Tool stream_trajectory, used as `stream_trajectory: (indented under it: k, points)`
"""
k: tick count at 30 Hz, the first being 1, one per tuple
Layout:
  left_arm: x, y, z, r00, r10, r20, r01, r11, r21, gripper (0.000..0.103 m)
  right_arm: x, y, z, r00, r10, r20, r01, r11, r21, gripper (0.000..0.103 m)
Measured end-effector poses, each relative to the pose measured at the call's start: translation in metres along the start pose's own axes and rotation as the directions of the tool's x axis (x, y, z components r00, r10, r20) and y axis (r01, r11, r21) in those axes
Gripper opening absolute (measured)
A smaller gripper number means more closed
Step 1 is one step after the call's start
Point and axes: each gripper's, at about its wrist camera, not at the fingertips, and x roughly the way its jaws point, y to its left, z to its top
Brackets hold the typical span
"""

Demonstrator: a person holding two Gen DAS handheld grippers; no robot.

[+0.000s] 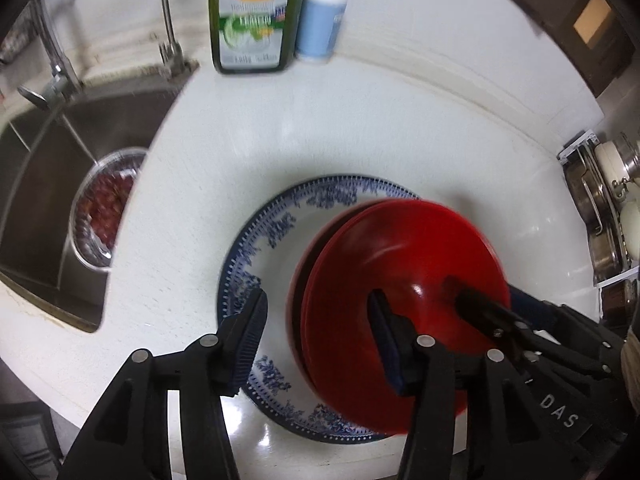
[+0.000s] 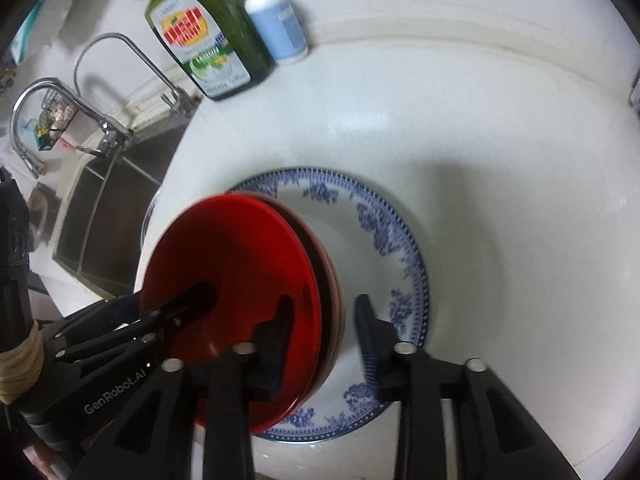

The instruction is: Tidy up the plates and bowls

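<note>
A blue-patterned white plate point(image 1: 280, 240) lies on the white counter; it also shows in the right wrist view point(image 2: 384, 232). Red bowls point(image 1: 400, 272) are nested on it, seen too in the right wrist view point(image 2: 240, 264). My left gripper point(image 1: 316, 320) is open, straddling the bowls' left rim, one finger inside the top bowl. My right gripper point(image 2: 324, 328) is open, straddling the opposite rim, one finger inside. Each gripper shows in the other's view, the right one point(image 1: 480, 308) and the left one point(image 2: 188, 304), reaching into the bowl.
A steel sink point(image 1: 48, 184) with a colander of red food point(image 1: 104, 208) is at left, with faucets point(image 2: 100, 128). A green dish soap bottle point(image 1: 252, 16) and a blue pump bottle point(image 1: 320, 20) stand at the back. A rack of pots point(image 1: 604, 216) is at right.
</note>
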Motion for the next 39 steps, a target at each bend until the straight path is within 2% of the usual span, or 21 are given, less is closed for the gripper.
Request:
stream_trajectory:
  k: [3,4,5,7,9,12,15,19,22,25,30,33,39]
  points:
    - [-0.026,-0.002,-0.009,0.995,0.026,0.094,-0.027,1.000,0.009,0.067,-0.021,-0.001,-0.006,0.996,-0.028,0.081,0.030,0.999,-0.020,0.047]
    - [-0.034,-0.002,-0.013,0.991,0.037,0.129,-0.039,0.999,0.008,0.069,-0.028,-0.002,-0.009,0.994,-0.037,0.105,0.039,0.999,-0.022,0.049]
    - [-0.046,-0.003,-0.021,0.983,0.053,0.176,-0.055,0.998,0.007,0.076,-0.036,-0.001,-0.013,0.989,-0.052,0.138,0.055,0.998,-0.021,0.051]
    - [-0.062,-0.008,-0.033,0.966,0.075,0.248,-0.078,0.997,0.004,0.081,-0.056,-0.003,-0.026,0.970,-0.085,0.229,0.090,0.996,-0.012,0.056]
    - [-0.076,-0.013,-0.049,0.944,0.092,0.317,-0.101,0.995,0.014,0.086,-0.073,-0.005,-0.040,0.943,-0.113,0.313,0.119,0.993,0.000,0.067]
    - [-0.091,-0.018,-0.074,0.918,0.099,0.385,-0.123,0.992,0.040,0.088,-0.093,-0.008,-0.066,0.899,-0.141,0.415,0.153,0.988,0.006,0.072]
    - [-0.102,-0.024,-0.098,0.897,0.108,0.429,-0.144,0.988,0.050,0.091,-0.107,-0.008,-0.089,0.872,-0.153,0.466,0.178,0.984,-0.011,0.075]
    - [-0.116,-0.028,-0.130,0.869,0.121,0.480,-0.170,0.983,0.061,0.097,-0.121,-0.012,-0.119,0.849,-0.148,0.507,0.174,0.985,-0.002,0.078]
    - [-0.125,-0.030,-0.149,0.859,0.123,0.496,-0.186,0.979,0.079,0.100,-0.131,-0.013,-0.142,0.820,-0.171,0.546,0.192,0.981,0.019,0.083]
    - [-0.132,-0.033,-0.166,0.851,0.126,0.510,-0.202,0.975,0.096,0.103,-0.141,-0.014,-0.165,0.801,-0.185,0.570,0.212,0.977,0.020,0.087]
    - [-0.146,-0.033,-0.196,0.820,0.142,0.554,-0.242,0.964,0.110,0.103,-0.156,-0.012,-0.195,0.776,-0.209,0.595,0.246,0.969,0.020,0.087]
    - [-0.153,-0.030,-0.208,0.814,0.135,0.565,-0.240,0.964,0.116,0.103,-0.164,-0.010,-0.209,0.756,-0.223,0.615,0.266,0.964,0.023,0.087]
    - [-0.169,-0.021,-0.227,0.810,0.102,0.577,-0.223,0.964,0.142,0.103,-0.176,0.001,-0.237,0.739,-0.229,0.633,0.264,0.964,0.041,0.087]
